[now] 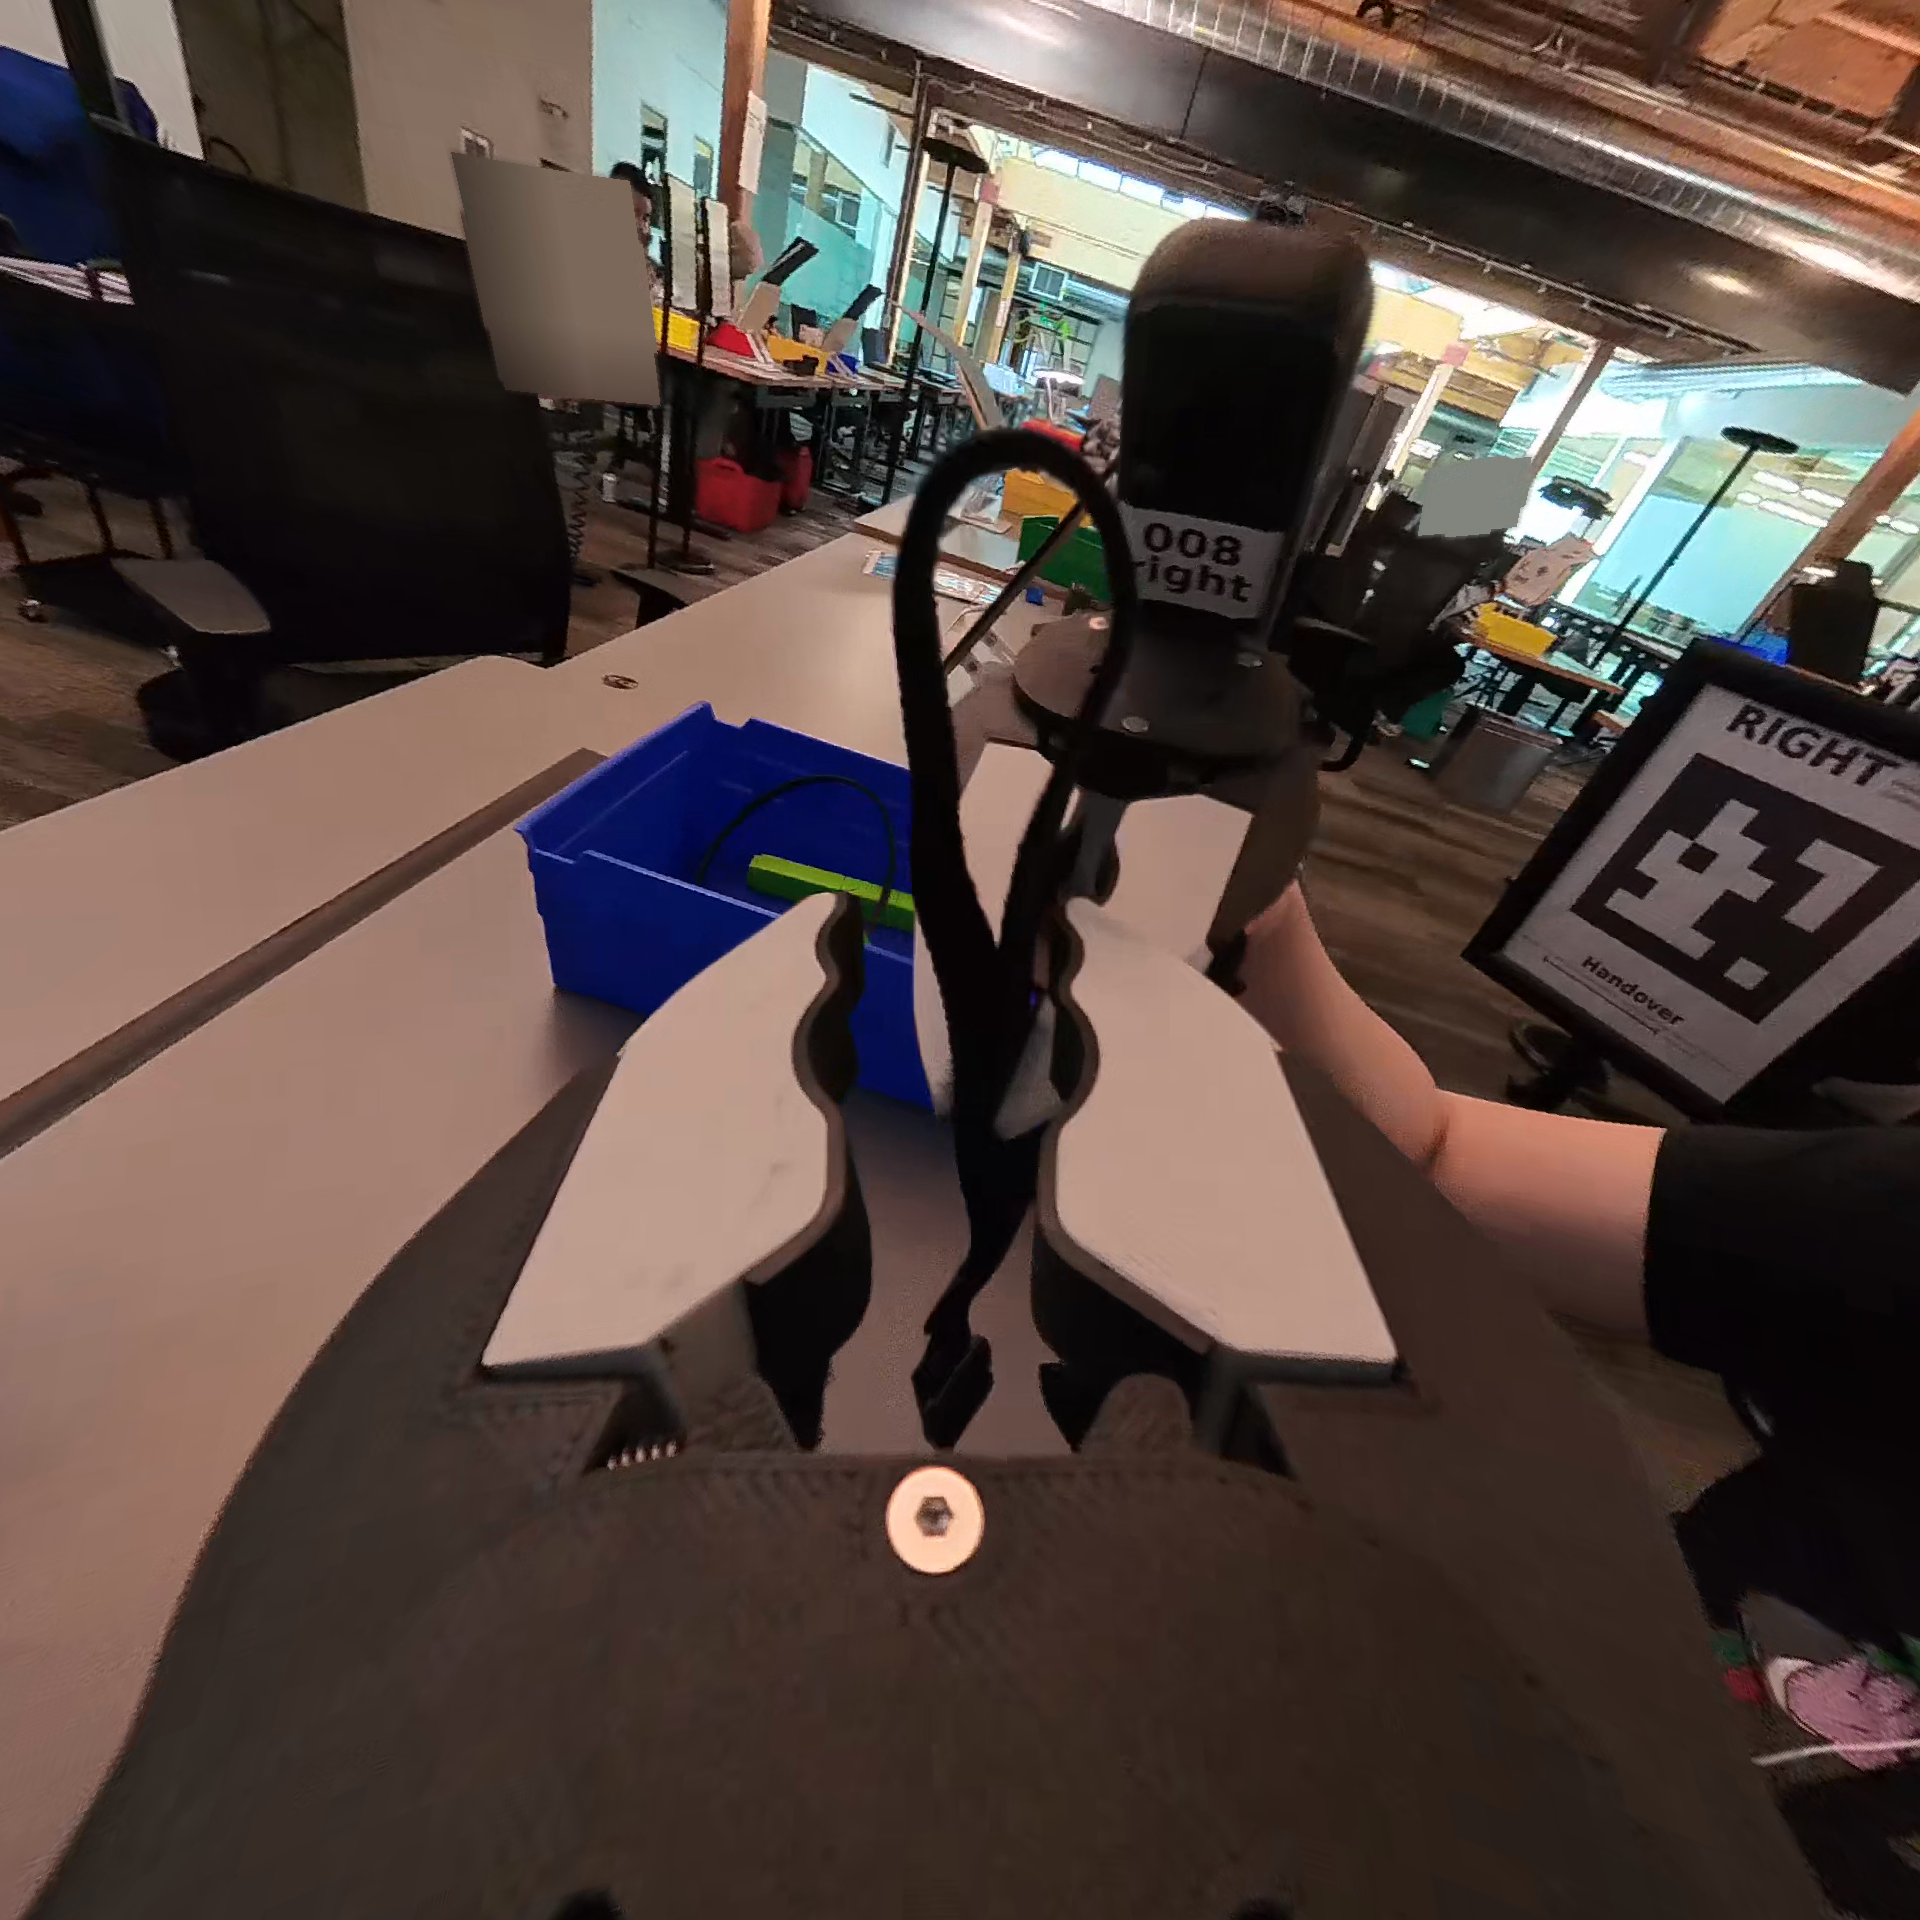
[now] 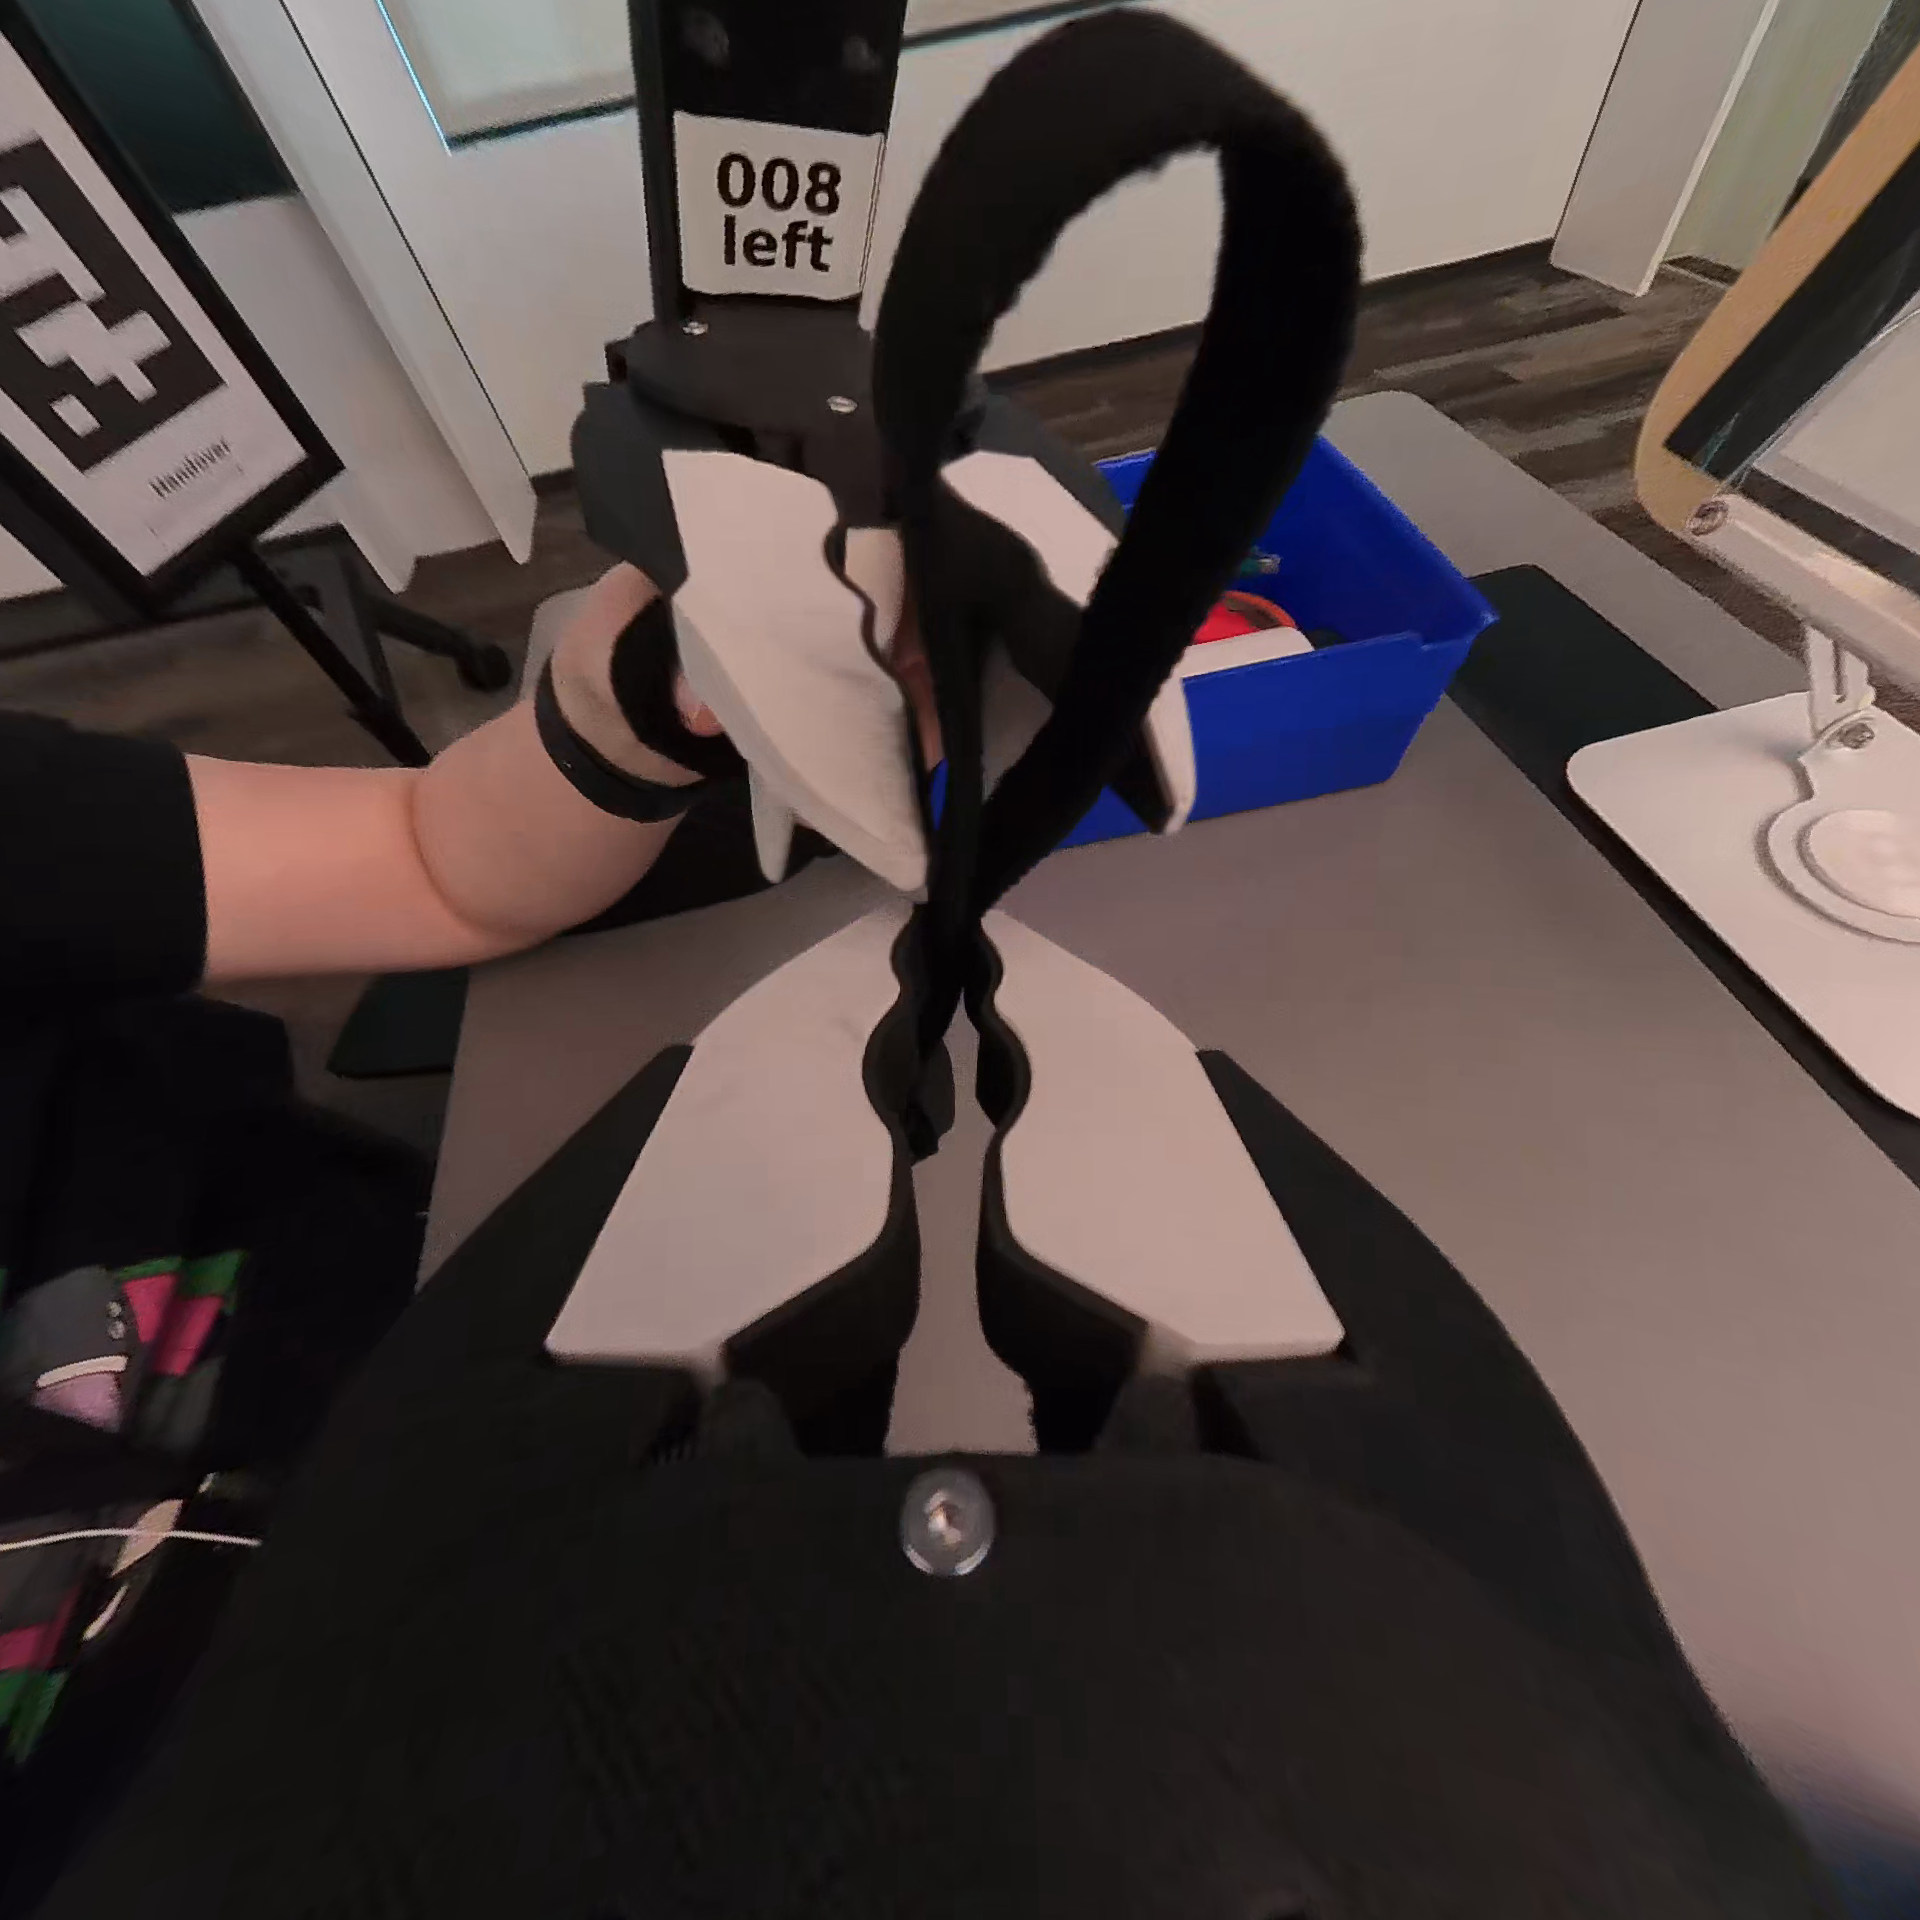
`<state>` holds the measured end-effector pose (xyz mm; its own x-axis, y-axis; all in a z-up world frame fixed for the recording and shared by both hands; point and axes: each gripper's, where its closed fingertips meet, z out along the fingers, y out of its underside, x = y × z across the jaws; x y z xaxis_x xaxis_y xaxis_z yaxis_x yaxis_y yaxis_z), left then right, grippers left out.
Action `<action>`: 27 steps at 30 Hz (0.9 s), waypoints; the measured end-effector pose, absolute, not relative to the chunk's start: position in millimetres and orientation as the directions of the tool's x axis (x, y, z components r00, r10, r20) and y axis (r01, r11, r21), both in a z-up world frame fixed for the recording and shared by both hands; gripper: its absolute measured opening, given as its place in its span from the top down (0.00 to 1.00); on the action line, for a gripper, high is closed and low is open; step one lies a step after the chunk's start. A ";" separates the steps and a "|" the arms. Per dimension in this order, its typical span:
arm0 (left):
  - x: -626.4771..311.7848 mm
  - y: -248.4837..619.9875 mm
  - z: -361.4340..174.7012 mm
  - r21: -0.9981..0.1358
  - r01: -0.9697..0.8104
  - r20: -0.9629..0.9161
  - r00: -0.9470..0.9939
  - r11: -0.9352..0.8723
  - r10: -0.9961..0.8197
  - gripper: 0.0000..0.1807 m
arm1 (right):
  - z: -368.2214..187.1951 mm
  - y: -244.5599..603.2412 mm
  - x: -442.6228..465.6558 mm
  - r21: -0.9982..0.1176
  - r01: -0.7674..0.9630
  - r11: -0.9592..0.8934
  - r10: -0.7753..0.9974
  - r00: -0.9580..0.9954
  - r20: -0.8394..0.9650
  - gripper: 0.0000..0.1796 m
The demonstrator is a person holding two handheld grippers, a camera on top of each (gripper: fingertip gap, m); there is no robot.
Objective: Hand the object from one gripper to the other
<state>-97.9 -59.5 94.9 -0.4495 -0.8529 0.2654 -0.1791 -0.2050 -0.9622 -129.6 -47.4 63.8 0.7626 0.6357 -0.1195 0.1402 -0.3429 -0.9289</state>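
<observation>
Above the grey table (image 2: 1351, 1039) and blue bin (image 2: 1340, 665), right gripper (image 2: 940, 997) jaws clamp a black strap (image 2: 1288, 343); left gripper (image 1: 951, 940) jaws apart.

1. The blue bin (image 1: 665, 862) on the desk (image 1: 260, 1143) has its near right corner hidden behind the left gripper (image 1: 951, 935) and the black strap (image 1: 925, 748).
2. In the right wrist view the bin's contents are mostly covered by the strap and the left gripper; they cannot be made out.
3. The sign (image 1: 1756, 883) beyond the desk's right edge is cut off by the picture's edge.
4. The right gripper (image 2: 943, 940) covers the strap's lower ends.
</observation>
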 end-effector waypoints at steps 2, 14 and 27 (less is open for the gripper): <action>-99.7 -60.7 95.6 -0.961 -0.181 0.273 -0.472 -0.212 -0.838 0.87 | 61.2 -45.0 -131.3 -0.928 0.170 -0.332 0.629 0.773 -0.083 0.96; -114.2 11.0 126.2 -0.885 0.051 -0.455 0.118 0.463 -0.882 0.97 | 92.4 -53.2 -98.7 -0.952 0.252 -0.176 0.489 0.861 0.138 0.72; -87.7 -4.7 79.9 -0.161 -0.311 -0.977 0.186 0.937 -0.106 0.98 | 100.5 -67.8 -110.5 -0.116 0.993 0.029 0.059 0.114 0.992 0.77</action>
<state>-87.7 -4.7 79.9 0.1858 -0.1063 -0.9768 -0.3108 0.9367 -0.1611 -110.5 -67.8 100.5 0.1143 0.0592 0.9917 0.9928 0.0288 -0.1161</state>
